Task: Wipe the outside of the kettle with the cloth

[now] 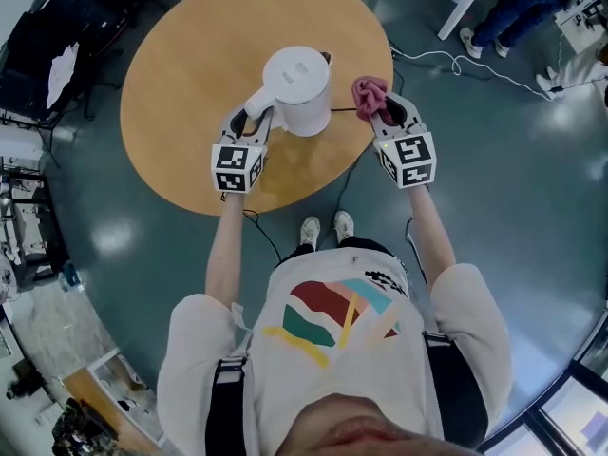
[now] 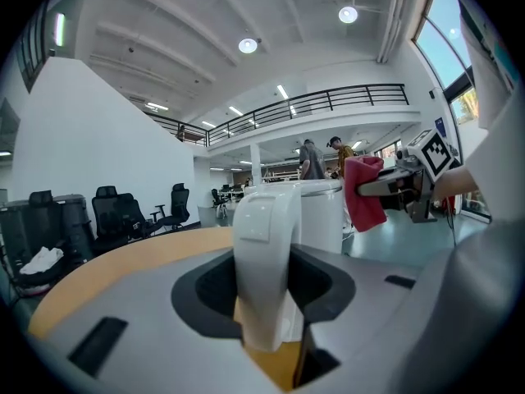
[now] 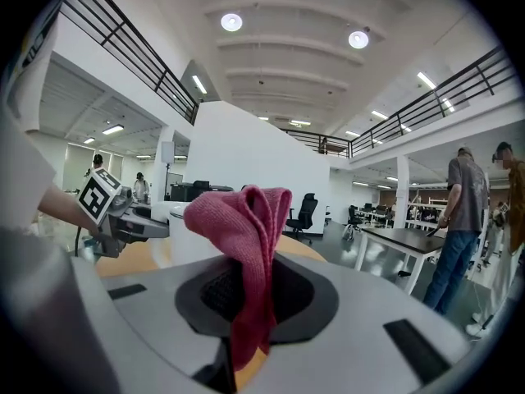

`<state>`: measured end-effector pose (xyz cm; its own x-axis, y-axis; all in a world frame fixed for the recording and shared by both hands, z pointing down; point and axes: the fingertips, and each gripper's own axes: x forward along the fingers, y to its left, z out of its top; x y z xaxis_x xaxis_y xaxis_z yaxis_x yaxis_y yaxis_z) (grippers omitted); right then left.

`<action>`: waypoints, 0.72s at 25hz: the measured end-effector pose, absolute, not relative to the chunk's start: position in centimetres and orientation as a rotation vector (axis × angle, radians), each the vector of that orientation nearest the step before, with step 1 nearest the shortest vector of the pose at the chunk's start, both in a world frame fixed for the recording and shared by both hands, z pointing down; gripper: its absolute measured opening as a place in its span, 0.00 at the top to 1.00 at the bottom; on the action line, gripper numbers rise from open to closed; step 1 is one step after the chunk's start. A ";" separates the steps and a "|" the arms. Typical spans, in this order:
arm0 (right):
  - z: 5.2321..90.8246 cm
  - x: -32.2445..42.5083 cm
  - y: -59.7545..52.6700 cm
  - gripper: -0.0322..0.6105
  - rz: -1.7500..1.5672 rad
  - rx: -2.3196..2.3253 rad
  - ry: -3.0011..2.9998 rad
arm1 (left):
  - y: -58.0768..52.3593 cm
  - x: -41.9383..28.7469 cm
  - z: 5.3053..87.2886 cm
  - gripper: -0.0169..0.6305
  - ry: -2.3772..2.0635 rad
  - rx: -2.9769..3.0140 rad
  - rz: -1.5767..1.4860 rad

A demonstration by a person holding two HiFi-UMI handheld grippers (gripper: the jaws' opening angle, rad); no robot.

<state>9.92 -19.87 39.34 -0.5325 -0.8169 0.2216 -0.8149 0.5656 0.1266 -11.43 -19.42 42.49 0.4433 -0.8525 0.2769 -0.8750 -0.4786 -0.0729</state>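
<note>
From above, the head view shows the whole scene. A white kettle [image 1: 299,88] stands on a round wood table [image 1: 180,74], near the edge closest to the person. A thin dark cord [image 1: 344,112] runs from beside the kettle and off the table. Only this view shows the person's two bare arms, both stretched forward, one on each side of the kettle. It also shows white shoes [image 1: 326,228] on the floor below.

The left gripper [image 1: 256,114] is at the left side of the kettle. Its own view shows what the head view does not. The kettle's handle [image 2: 264,261] stands right between the jaws, and they are clamped on it. That view also looks across to the other gripper with the pink cloth [image 2: 363,194] up by the kettle's far side.

The right gripper [image 1: 388,112] is at the kettle's right side. Its own view shows the cloth pinched tight between its jaws. The cloth bunches up above them and a tail hangs down. From above there is a small gap between cloth and kettle, so the cloth is just beside the kettle, not pressed on it.

The right gripper view also shows the left gripper's marked cube [image 3: 99,194] off to the left, and two people [image 3: 463,220] standing by a dark desk far to the right. The left gripper view shows black chairs [image 2: 115,213] behind the table.

Both grippers point forward and tip a little down.
</note>
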 end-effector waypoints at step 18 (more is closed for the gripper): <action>40.3 8.1 -14.8 0.88 0.087 1.316 -2.575 | -10.4 -0.7 43.6 0.69 -0.950 2.657 0.318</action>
<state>8.12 -14.76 40.31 -0.5620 -0.7897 0.2460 -0.8045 0.5910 0.0592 -0.66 -10.38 43.62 0.7566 -0.5787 0.3046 -0.6454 -0.7357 0.2054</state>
